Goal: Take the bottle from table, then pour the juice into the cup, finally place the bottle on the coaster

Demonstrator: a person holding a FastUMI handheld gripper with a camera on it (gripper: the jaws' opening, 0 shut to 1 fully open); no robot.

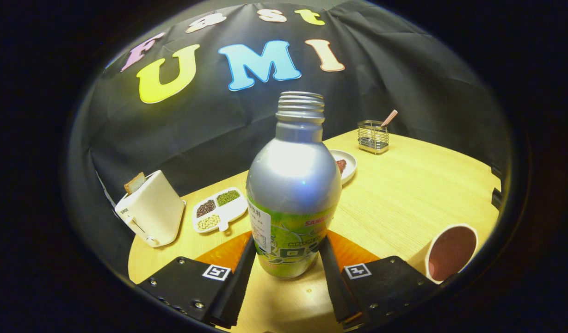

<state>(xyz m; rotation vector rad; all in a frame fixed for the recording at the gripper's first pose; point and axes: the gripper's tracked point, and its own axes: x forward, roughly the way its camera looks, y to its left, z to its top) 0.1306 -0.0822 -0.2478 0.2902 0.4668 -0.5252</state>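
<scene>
Bottle (291, 194), silver with a green label and its threaded neck uncapped, stands upright between the two fingers of the tool (286, 259), which are closed on its lower body, one finger pressing each side of the label. Its base appears to hang just above the wooden bench (404, 203), in front of an orange coaster (221, 253) that shows behind the fingers on both sides. At about four o'clock from the bottle sits the cup (450, 252), tipped toward the camera by the lens so its dark inside shows, near the bench's edge and well apart from the bottle. At nine o'clock lies a white divided dish (219, 209) of beans and grains, and farther out a cream toaster (151, 213) with a slice of bread in its slot. At one o'clock, partly behind the bottle, is a small white plate (348, 165) with something brown on it, and beyond that a wire holder (373, 136) with a stick leaning out.
</scene>
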